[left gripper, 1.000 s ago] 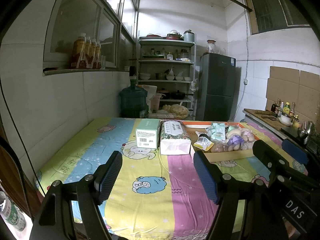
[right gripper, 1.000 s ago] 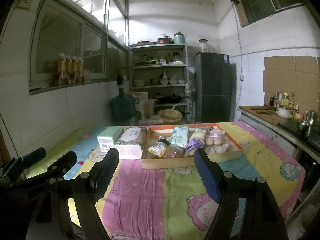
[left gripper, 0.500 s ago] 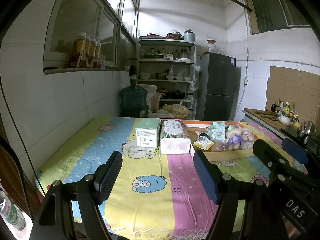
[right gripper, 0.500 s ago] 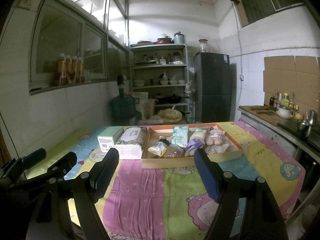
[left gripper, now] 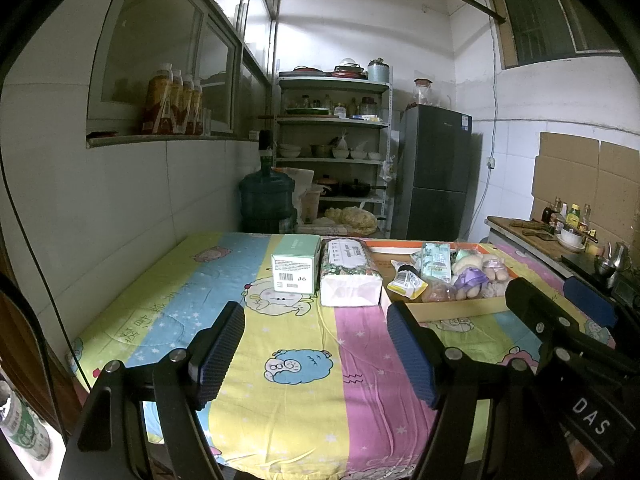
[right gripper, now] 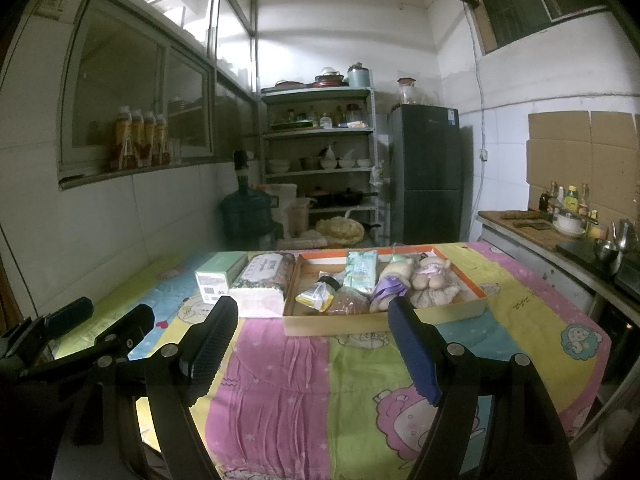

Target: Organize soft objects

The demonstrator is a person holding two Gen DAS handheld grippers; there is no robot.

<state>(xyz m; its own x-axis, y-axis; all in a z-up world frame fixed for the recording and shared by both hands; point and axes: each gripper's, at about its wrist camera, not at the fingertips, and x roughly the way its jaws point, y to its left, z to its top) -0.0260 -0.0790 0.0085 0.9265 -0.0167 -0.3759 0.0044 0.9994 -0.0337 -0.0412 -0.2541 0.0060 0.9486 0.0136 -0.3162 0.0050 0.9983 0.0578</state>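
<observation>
one cardboard tray (right gripper: 384, 322), two tissue packs (right gripper: 262, 280) beside it.

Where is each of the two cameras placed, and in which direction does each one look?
Left wrist: sits on the left gripper, looks forward over the cartoon-print tablecloth at the mint-green carton and white tissue pack; the open right gripper shows at right.
Right wrist: sits on the right gripper, faces the shallow cardboard tray; the left gripper shows at left.
Shared: carton, pack, tray, dark fridge.
</observation>
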